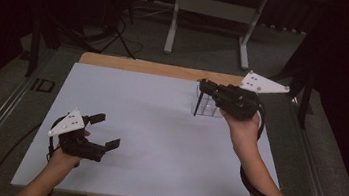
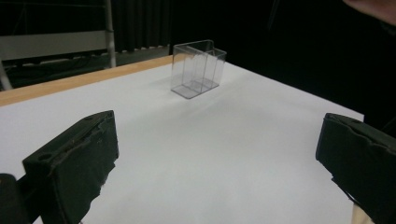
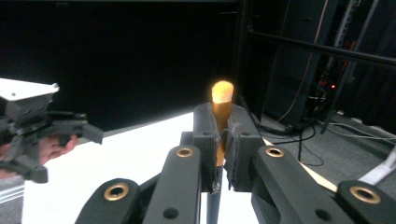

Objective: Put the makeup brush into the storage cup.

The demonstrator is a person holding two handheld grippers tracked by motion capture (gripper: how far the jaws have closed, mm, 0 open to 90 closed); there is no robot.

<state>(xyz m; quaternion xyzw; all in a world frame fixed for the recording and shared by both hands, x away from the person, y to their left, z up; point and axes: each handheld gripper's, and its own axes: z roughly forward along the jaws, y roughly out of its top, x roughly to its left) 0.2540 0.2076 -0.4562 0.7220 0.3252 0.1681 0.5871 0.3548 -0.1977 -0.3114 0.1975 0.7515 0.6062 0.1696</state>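
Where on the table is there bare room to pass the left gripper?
The white table top lies bare between the left gripper and the clear divided box. It is crowded at the box, where the right gripper hangs a brush.
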